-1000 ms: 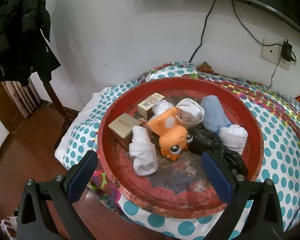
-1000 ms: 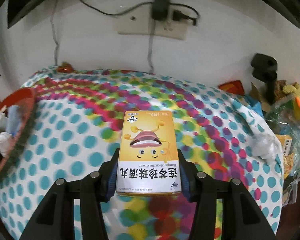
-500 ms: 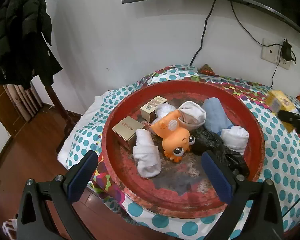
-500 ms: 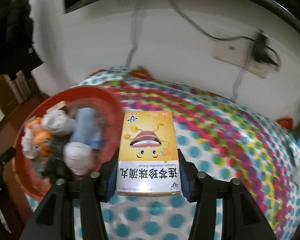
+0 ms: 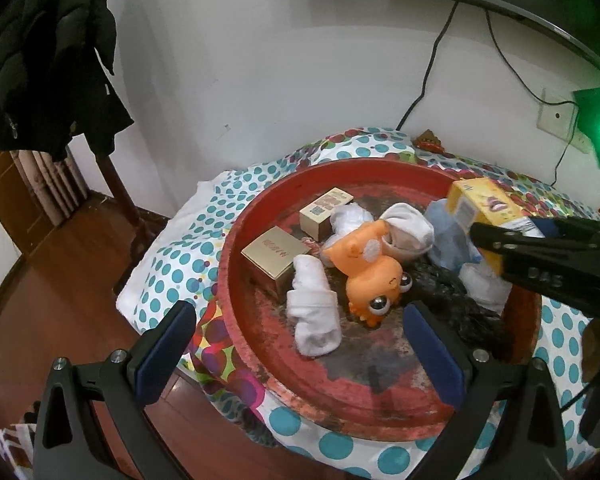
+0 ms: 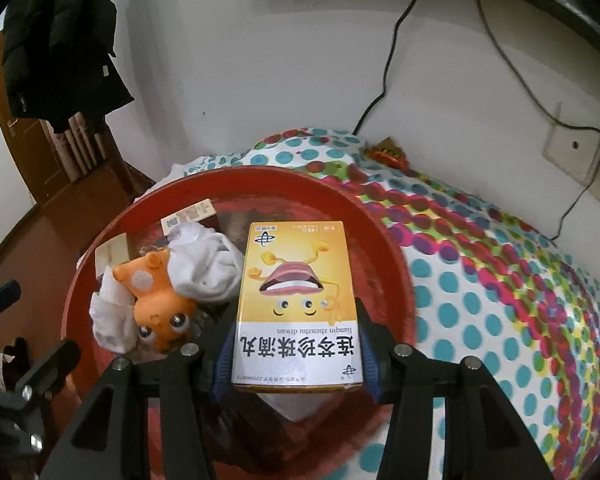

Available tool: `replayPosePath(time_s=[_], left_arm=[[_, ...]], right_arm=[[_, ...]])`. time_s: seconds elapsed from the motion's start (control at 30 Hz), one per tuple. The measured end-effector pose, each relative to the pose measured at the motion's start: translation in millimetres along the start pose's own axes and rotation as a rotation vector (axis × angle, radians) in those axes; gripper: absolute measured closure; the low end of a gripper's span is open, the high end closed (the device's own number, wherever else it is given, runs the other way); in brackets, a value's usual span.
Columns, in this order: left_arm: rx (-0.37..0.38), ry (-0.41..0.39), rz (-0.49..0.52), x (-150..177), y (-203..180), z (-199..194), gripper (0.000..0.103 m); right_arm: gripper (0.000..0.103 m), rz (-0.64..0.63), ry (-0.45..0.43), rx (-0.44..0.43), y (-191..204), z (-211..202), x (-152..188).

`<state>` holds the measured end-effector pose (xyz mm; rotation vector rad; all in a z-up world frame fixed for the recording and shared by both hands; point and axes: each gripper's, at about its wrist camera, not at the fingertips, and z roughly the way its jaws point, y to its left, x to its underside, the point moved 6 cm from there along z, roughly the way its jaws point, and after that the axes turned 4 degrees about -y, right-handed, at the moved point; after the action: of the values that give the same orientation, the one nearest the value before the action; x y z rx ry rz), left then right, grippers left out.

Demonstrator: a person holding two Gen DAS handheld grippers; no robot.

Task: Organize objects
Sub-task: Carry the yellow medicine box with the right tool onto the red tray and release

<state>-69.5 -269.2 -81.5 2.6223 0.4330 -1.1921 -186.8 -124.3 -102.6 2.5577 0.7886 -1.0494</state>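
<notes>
One yellow box (image 6: 298,304) clamped in right gripper (image 6: 296,354), seemingly above red tray (image 6: 388,248).

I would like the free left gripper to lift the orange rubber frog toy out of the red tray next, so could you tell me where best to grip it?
Grip the orange rubber frog toy across its rounded body behind the bulging eyes, coming from above. It lies tipped over among white rolled socks, so its sides are crowded; the open left gripper looks wide enough.
</notes>
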Motion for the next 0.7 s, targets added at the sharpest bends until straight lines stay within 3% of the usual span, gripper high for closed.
replayPosePath(time_s=[0.53, 0.7], left_arm=[[-0.003, 0.01, -0.009, 0.4, 2.3, 3.0, 0.0], [0.001, 0.004, -0.013, -0.9, 2.3, -0.1, 0.0]], right_arm=[[0.051, 0.044, 0.022, 0.015, 9.3, 26.9, 1.3], [0.039, 0.033, 0.025, 0.042, 8.4, 22.8, 2.5]])
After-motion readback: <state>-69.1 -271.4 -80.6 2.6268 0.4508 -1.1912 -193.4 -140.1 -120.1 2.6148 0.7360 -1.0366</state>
